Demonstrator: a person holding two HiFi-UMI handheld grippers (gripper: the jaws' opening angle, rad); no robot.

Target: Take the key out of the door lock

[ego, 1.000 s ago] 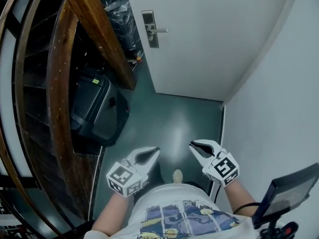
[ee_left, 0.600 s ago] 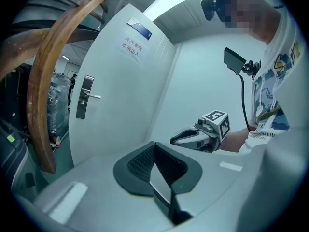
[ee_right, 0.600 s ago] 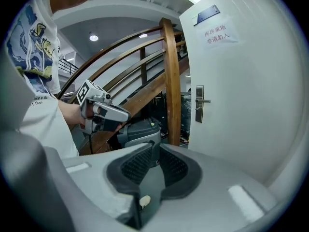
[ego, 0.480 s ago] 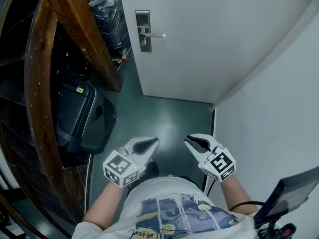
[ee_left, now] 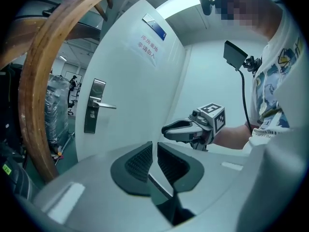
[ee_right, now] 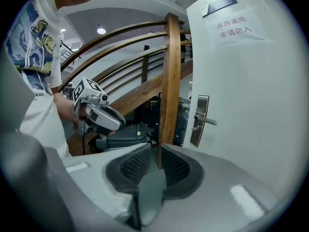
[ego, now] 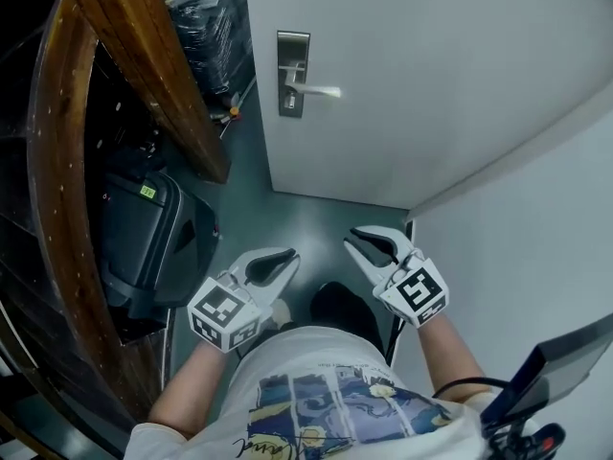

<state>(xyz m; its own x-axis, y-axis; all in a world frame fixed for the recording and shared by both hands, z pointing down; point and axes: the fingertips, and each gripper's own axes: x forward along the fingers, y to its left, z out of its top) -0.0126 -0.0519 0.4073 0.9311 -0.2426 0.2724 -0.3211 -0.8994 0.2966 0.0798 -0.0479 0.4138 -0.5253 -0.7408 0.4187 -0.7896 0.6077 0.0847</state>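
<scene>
Opening narrowly, ribbed jaws of left gripper (ego: 289, 261) and right gripper (ego: 352, 243) hold nothing.

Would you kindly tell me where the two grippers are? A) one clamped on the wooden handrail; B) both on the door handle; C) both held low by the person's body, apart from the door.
C: the left gripper and right gripper hover by the shirt, jaws opening with nothing between them, well short of the door handle.
</scene>
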